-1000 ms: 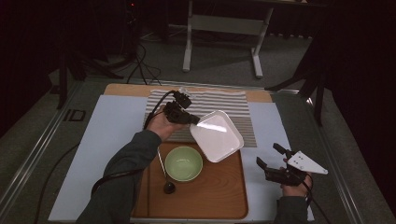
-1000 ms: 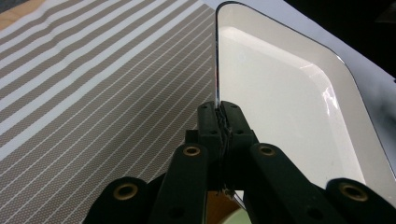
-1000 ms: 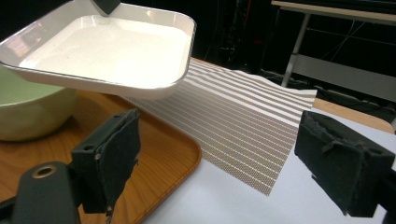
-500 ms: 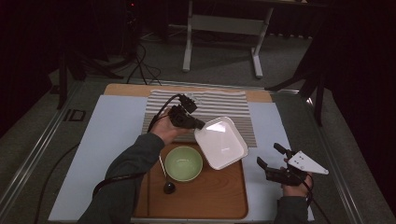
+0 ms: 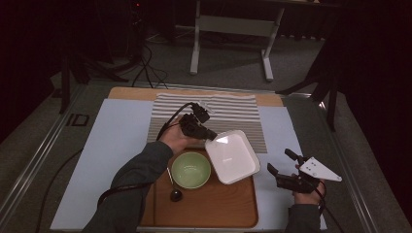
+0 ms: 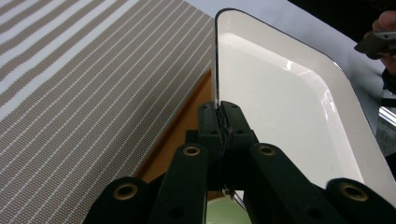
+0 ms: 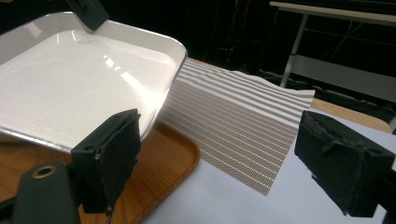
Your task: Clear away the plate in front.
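Note:
A white rectangular dish (image 5: 232, 156) hangs tilted above the wooden tray (image 5: 218, 208), its right end over the tray's right edge. My left gripper (image 5: 208, 135) is shut on the dish's left rim; in the left gripper view the jaws pinch the thin rim of the dish (image 6: 280, 102). A green bowl (image 5: 191, 170) sits on the tray, just left of the dish. My right gripper (image 5: 282, 167) stands open over the blue mat, right of the tray, with nothing between its jaws. In the right gripper view the dish (image 7: 79, 79) is close ahead at the left.
A dark spoon (image 5: 174, 191) lies on the tray beside the bowl. A striped cloth (image 5: 214, 109) covers the back of the table, and a light blue mat (image 5: 111, 155) lies under the tray. Metal stand legs (image 5: 228, 29) rise behind the table.
My left gripper has carried the dish down and to the right, from over the striped cloth toward the tray's right side. The right gripper has stayed in place.

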Available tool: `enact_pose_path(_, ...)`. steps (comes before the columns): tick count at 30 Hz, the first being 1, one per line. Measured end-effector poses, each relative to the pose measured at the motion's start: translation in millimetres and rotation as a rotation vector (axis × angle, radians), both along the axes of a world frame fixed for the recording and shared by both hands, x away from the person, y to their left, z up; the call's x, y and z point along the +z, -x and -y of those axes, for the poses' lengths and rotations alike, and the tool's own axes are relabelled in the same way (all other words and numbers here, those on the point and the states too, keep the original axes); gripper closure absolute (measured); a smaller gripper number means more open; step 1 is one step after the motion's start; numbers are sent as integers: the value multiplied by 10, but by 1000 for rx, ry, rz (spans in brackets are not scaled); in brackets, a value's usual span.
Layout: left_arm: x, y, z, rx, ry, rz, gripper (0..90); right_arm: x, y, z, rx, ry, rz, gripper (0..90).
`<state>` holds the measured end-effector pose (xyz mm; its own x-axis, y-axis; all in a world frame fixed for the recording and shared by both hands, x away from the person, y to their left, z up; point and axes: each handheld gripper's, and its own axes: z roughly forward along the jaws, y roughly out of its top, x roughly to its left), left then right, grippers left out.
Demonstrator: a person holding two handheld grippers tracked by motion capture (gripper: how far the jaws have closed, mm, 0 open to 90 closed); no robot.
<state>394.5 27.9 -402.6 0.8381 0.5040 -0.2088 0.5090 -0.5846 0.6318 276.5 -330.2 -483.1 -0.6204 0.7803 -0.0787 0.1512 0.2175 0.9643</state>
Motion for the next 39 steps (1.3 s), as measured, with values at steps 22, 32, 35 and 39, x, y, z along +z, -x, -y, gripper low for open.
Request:
enact_pose_path(22, -259, 86, 259, -140, -115, -73, 893, 0, 0, -3, 1, 3, -1, 138)
enact_pose_path(32, -382, 51, 376, -188, -157, -112, 892, -1, -2, 0, 1, 1, -1, 138)
enact_pose_path(35, -408, 36, 410, -196, -170, -118, 892, 0, -1, -1, 1, 1, -1, 138)
enact_pose_path(39, -467, -34, 452, -208, -161, -143, 891, 2, 2, 1, 1, 1, -1, 138)
